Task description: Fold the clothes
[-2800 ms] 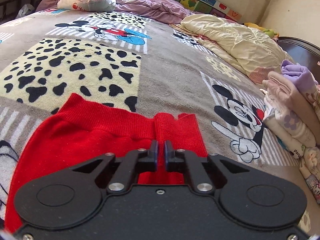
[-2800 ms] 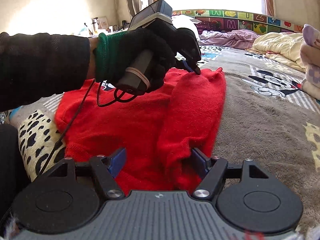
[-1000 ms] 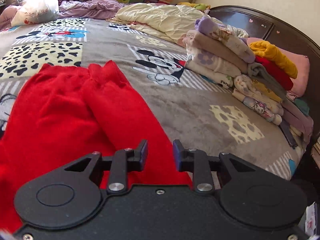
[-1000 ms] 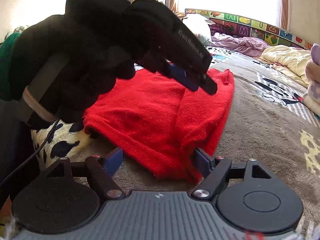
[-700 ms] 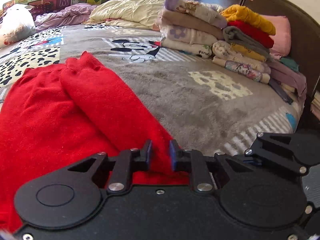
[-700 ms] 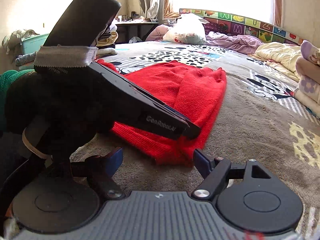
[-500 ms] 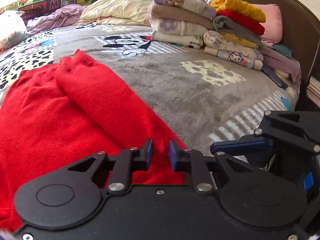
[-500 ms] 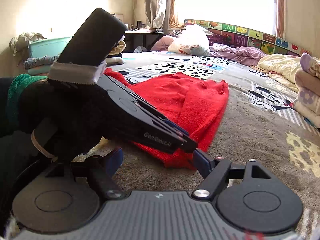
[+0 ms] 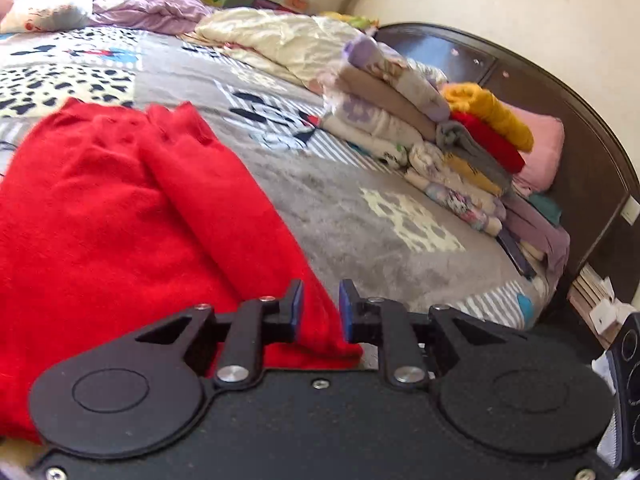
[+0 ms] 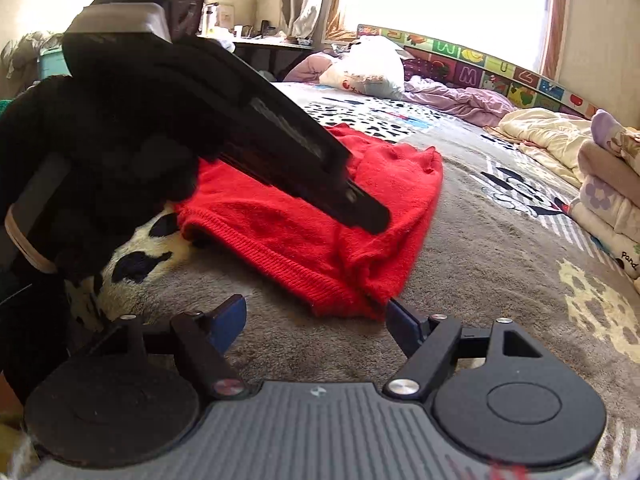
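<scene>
The left tongs [image 9: 319, 307] are open just a little. The red sweater [image 9: 120, 216] has a folded edge in the small gap between the two blue pads [image 9: 297, 307]. The pads sit close on each side of the cloth, but I cannot tell if they press it.

The right tongs [image 10: 316, 316] are spread wide and hold nothing. They hover low over the bed, just in front of the sweater's near corner. The right blue pad [image 10: 402, 322] is almost at that corner.

The sweater lies flat on the bed blanket [image 9: 360, 216]. It is soft and fuzzy, with a ribbed band along the bottom hem. One side is folded over the middle in a long strip.

The blanket is gray and furry, with cartoon mice and black spots on it. A pile of folded clothes [image 9: 432, 148] sits by the dark wooden headboard [image 9: 592, 168]. A black-gloved hand [image 10: 100, 168] holds the left tongs.
</scene>
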`<action>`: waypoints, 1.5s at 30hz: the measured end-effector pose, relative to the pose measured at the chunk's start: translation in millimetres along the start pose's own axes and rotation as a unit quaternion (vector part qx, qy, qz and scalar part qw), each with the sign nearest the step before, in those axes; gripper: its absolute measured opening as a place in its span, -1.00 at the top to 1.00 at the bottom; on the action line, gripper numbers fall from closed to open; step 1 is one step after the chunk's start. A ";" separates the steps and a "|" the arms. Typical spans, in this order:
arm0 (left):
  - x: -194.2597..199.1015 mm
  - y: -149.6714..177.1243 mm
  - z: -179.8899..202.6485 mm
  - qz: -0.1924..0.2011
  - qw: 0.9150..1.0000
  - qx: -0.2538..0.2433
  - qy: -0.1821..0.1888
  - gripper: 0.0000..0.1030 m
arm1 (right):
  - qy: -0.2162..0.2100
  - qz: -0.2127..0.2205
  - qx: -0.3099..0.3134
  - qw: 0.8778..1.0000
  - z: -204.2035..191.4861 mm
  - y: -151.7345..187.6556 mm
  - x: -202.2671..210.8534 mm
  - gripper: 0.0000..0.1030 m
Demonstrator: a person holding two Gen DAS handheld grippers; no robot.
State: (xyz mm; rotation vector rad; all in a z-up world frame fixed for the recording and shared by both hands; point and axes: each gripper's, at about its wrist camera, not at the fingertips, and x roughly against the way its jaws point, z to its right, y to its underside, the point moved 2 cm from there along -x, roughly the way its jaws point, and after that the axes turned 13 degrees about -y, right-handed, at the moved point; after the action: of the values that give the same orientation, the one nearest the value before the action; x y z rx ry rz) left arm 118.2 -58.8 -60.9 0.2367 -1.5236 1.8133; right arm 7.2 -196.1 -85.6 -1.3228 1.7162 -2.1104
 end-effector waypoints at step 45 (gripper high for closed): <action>74.1 -20.4 -281.6 0.079 0.887 0.371 -0.263 0.89 | -0.067 0.064 -0.180 0.979 40.6 -27.4 5.2 -0.40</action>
State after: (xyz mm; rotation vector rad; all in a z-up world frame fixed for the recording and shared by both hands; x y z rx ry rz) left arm 166.3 228.4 -80.6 1.0718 -1.1032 2.5470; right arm 42.7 -219.5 -60.6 -1.3573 2.1286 -1.6560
